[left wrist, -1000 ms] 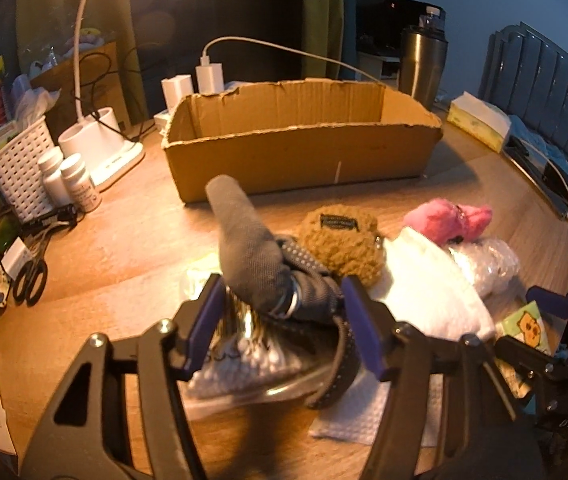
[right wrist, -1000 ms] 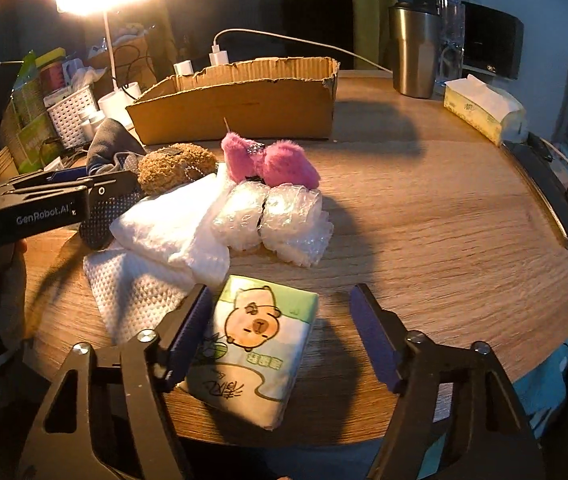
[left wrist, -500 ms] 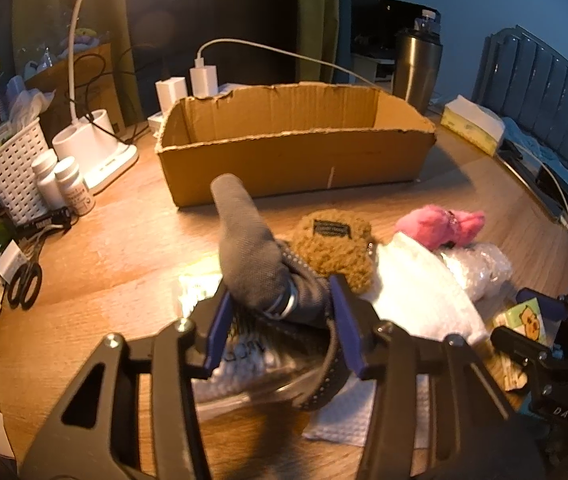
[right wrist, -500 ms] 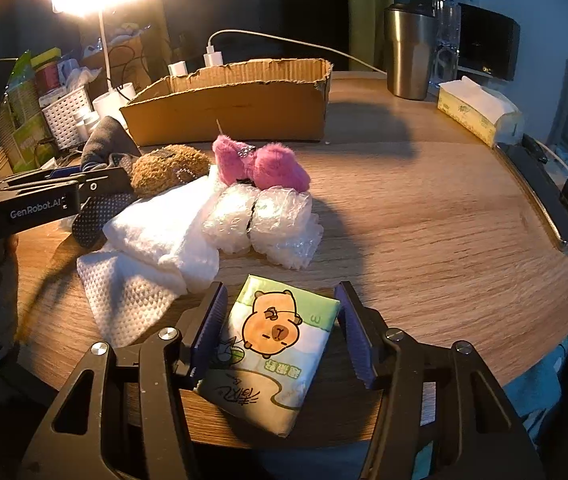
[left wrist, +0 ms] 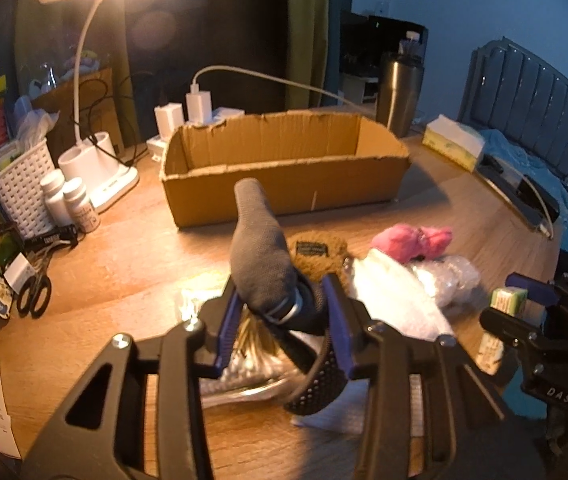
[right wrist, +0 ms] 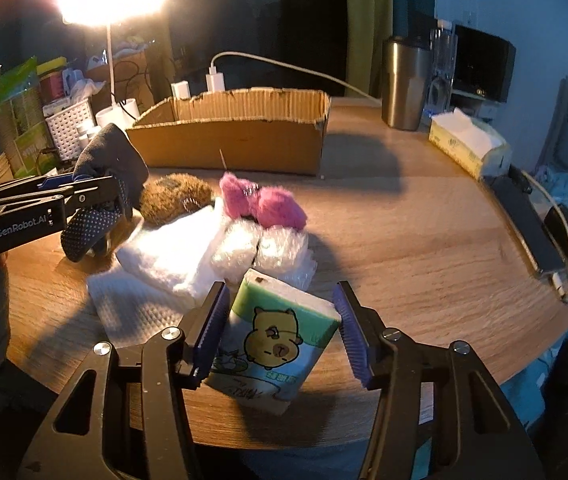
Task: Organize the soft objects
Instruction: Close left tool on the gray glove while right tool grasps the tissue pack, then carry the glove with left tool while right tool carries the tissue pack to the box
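Grey knit glove (left wrist: 262,268), dotted on the palm — clamped between the blue pads of the left claw (left wrist: 284,320), whose jaws are closing on its cuff end. Its long axis runs up and away from the claw, fingertip end pointing toward the cardboard box (left wrist: 284,176); the dotted part hangs below the pads. In the right wrist view the glove appears lifted clear of the wooden bench (right wrist: 404,232).

Tissue pack (right wrist: 272,340), green and white with a cartoon animal — stands tilted between the pads of the right claw (right wrist: 282,332). Jaws closing; the left pad touches the pack's edge, the right pad's contact cannot be confirmed, so the grip is not yet sure.

Loose items near the claws, on the bench: brown fuzzy pouch (right wrist: 176,198), pink plush piece (right wrist: 260,202), white folded cloth (right wrist: 172,256), bubble wrap (right wrist: 260,252).

Key relation: the box lies beyond the pile, straight ahead of both claws and open at the top. The left hand, with the glove already raised, looks nearer to a drop; its likely move is forward over the near wall.
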